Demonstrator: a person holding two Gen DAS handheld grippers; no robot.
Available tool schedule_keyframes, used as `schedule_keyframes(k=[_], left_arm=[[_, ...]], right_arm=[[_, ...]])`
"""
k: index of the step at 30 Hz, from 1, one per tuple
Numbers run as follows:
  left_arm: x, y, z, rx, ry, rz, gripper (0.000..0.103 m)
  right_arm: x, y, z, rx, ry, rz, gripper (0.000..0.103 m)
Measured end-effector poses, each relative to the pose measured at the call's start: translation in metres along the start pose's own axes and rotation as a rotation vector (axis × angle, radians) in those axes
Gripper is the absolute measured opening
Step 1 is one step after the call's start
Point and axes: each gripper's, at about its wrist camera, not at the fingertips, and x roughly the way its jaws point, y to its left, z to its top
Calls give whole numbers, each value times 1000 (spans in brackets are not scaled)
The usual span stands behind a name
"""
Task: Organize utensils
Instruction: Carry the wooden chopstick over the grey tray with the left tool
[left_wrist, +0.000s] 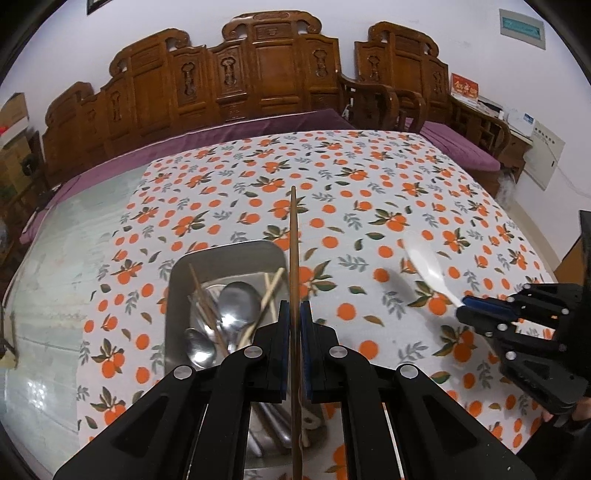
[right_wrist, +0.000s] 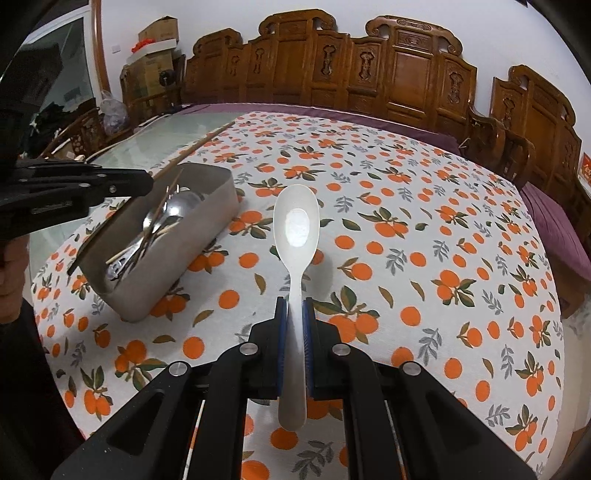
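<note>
Where your left gripper (left_wrist: 294, 314) fills the lower frame, it hides the near end of the rectangular steel tray (left_wrist: 177, 280) holding 2 metal spoons (left_wrist: 236, 302) and pale chopsticks. Its pads clamp a thin brown wooden chopstick (left_wrist: 293, 240). Your right gripper (right_wrist: 294, 312) pinches a glossy white plastic spoon (right_wrist: 295, 225) over the orange-printed tablecloth (right_wrist: 424, 240), frame centre.

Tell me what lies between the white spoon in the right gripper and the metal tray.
Nothing: only bare orange-print tablecloth separates the white spoon from the metal tray. The right wrist view shows it best.
</note>
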Motion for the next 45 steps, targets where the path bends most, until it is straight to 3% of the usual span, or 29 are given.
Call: schedule_keyframes(k=[16,34,39,41,45], left_arm=[[35,44,-18,-9,14,24,5],[52,51,-38,-28,90,-27,5],[43,56,-37,-42,69,-25,6],[36,60,-35,-54,51,-26,14],[23,70,-29,-73,10,-20,17]], right_arm=[[10,12,-1,-25,18,11,10],[14,21,5,-30,9,33,10],[7,32,10,-32,-8,41,10],[3,39,12,-38,-13,53,10],[1,56,19,-57,-16,64,10]])
